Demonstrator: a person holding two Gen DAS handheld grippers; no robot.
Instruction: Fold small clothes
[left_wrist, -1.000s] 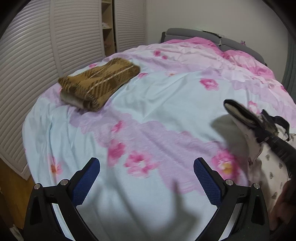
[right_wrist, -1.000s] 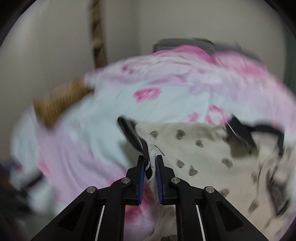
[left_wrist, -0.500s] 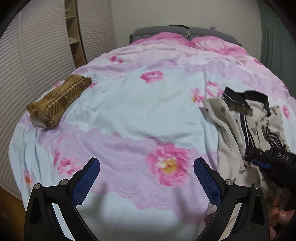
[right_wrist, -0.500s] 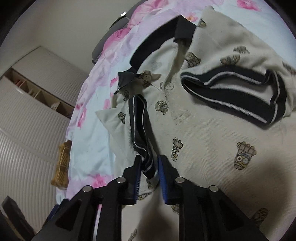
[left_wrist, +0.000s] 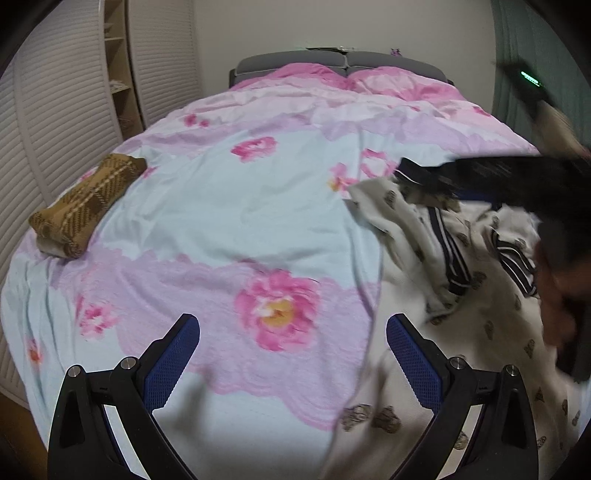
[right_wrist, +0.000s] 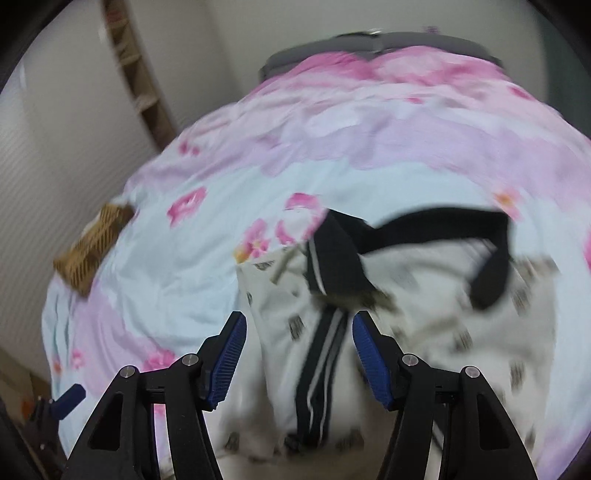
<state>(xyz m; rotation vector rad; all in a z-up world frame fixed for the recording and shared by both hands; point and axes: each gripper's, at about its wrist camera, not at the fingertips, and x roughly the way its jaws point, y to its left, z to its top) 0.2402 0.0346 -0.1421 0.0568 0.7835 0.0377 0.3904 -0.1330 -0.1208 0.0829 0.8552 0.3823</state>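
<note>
A small cream polo shirt (left_wrist: 461, 266) with dark printed figures, a black collar and striped black cuffs lies crumpled on the right side of the bed. My left gripper (left_wrist: 291, 354) is open and empty above the bedspread, just left of the shirt's lower edge. My right gripper (right_wrist: 299, 350) is open above the shirt (right_wrist: 424, 332), its jaws on either side of a striped cuff (right_wrist: 325, 354) without holding it. The right wrist view is blurred by motion. The right gripper's body shows as a dark blur in the left wrist view.
The bed has a pale blue and pink floral bedspread (left_wrist: 229, 206). A folded brown plaid garment (left_wrist: 85, 206) lies at the bed's left edge, also in the right wrist view (right_wrist: 92, 251). White louvred closet doors (left_wrist: 48, 110) stand on the left. A grey headboard (left_wrist: 332, 61) is at the far end.
My right gripper has opened and let go of the shirt's striped cuff, then lifted back from it. The shirt now lies on the bed. My left gripper stayed open and shifted slightly.
</note>
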